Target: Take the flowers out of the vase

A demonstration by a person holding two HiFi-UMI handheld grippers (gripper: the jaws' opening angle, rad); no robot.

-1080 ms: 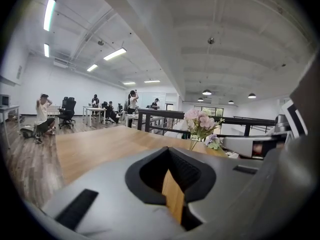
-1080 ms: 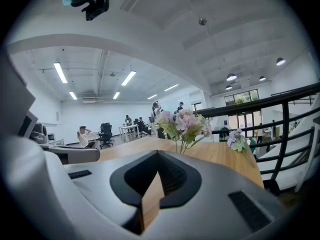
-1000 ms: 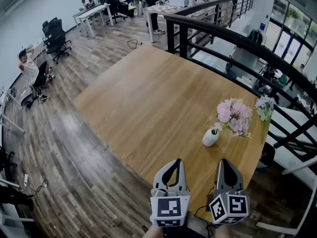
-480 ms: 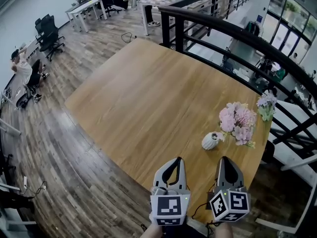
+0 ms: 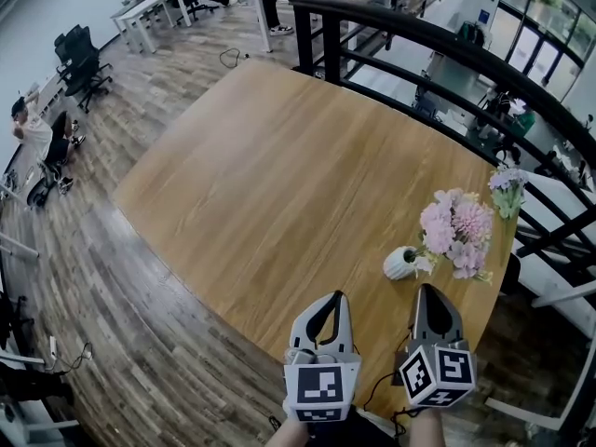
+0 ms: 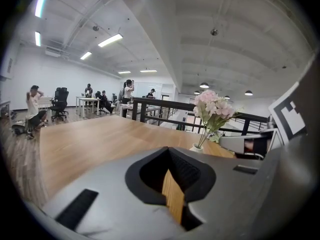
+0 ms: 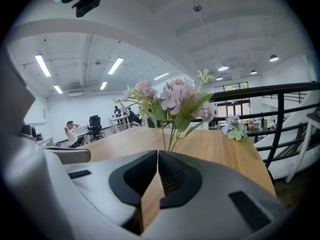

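- The wooden worktop (image 5: 279, 184) fills the middle of the head view, with plank flooring to its left and a dark railing (image 5: 438, 49) along its far and right edges.
- The left hand-held gripper (image 5: 330, 300) is at the near edge of the worktop. Its jaws meet at the tips and nothing is between them.
- The right hand-held gripper (image 5: 431, 291) is beside it, pointing toward the flowers. Its jaws are opening, with only a thin slit between the tips, and they hold nothing.
- The pink flowers (image 5: 454, 229) have their stems in the vase and stand near the right edge of the worktop. They are ahead of the right hand-held gripper and clear of both. In the right gripper view the blooms rise straight above its jaws.
- A small purple sprig (image 5: 507, 187) lies at the worktop's right edge, beyond the pink bunch.
- The white vase (image 5: 400, 263) sits on the worktop a little ahead of the right hand-held gripper, apart from it.
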